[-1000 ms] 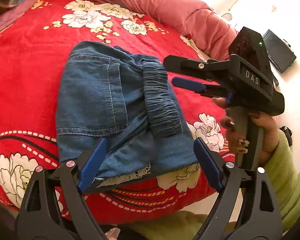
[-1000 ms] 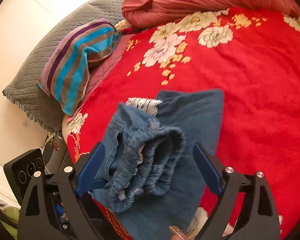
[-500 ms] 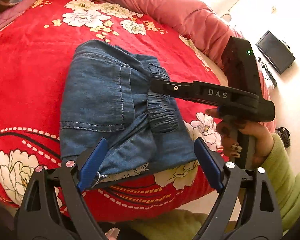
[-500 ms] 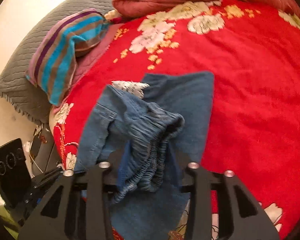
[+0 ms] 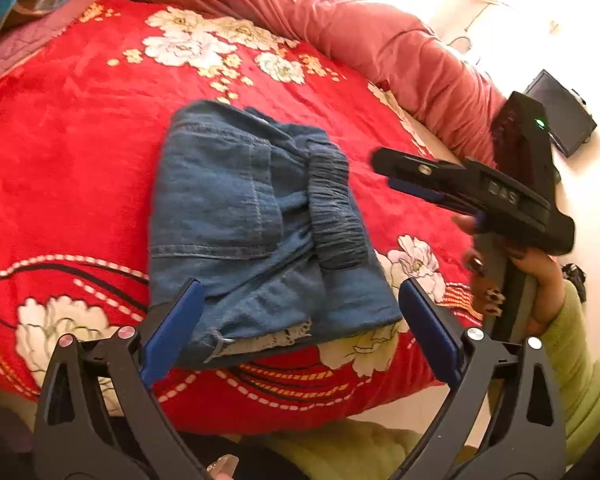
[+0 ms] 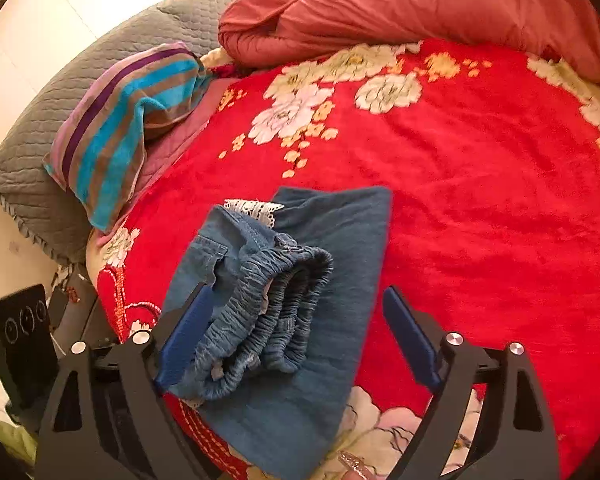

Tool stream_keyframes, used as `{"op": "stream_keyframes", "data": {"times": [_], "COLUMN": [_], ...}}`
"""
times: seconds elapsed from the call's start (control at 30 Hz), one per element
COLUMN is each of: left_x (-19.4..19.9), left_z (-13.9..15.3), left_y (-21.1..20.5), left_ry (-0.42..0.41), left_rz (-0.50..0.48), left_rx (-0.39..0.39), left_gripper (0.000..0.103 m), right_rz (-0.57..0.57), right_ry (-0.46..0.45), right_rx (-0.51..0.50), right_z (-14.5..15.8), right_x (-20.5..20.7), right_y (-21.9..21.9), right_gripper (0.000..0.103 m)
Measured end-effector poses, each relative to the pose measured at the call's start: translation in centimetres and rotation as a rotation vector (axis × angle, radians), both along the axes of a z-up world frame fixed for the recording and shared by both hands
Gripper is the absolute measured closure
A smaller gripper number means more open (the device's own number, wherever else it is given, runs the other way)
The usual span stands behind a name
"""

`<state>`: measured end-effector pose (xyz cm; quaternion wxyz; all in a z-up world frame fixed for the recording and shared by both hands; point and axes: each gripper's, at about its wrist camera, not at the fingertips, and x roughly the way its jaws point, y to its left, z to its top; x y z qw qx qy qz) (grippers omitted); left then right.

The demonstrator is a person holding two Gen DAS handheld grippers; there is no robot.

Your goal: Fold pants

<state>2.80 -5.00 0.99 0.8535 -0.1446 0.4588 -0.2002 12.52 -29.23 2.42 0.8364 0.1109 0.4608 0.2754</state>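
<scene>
The folded denim pants (image 5: 260,224) lie in a compact bundle on the red floral blanket (image 5: 68,160) of the bed, near its front edge, with the gathered elastic waistband (image 5: 334,216) on top toward the right and a strip of white lace trim (image 5: 272,338) peeking out at the near edge. The left tongs (image 5: 300,332) are held low at the bed's edge, pointing forward over the bundle's near side; their blue-padded fingers (image 5: 172,332) are spread wide, straddling the near corner of the pants without gripping anything. In the left wrist view the right tongs (image 5: 396,172) sit off to the right of the pants, clear of the cloth, held roughly level and seen side-on, with a hand (image 5: 536,280) in a green sleeve wrapped around the handle below. The right wrist view shows the right tongs (image 6: 296,332) wide apart as well, holding nothing, with the left pad (image 6: 184,340) just beside the stacked waistband folds (image 6: 268,320), though whether it touches them I cannot tell. Beyond the pants, a striped cloth (image 6: 128,128) rests against a grey quilted pillow (image 6: 60,120), and a pink duvet (image 6: 420,4) is bunched along the far side of the bed.
</scene>
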Motion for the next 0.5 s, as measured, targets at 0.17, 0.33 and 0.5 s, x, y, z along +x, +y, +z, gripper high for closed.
{"op": "stream_keyframes", "data": {"times": [0.17, 0.33, 0.5], "left_x": [-0.1, 0.3, 1.1], "left_z": [0.9, 1.3, 1.2], "left_y": [1.6, 3.0, 4.4], "left_ry": [-0.026, -0.036, -0.027], "left_rz": [0.057, 0.103, 0.143], "left_rx": [0.026, 0.062, 0.082], "left_gripper": [0.01, 0.01, 0.01], "right_rz": [-0.002, 0.013, 0.079], "right_ry": [-0.055, -0.112, -0.167], "right_rx": [-0.054, -0.106, -0.158], "right_z": [1.2, 2.0, 2.4], "right_x": [-1.6, -3.2, -5.4], "right_y": [-0.6, -0.6, 0.1], "right_gripper": [0.01, 0.009, 0.009]}}
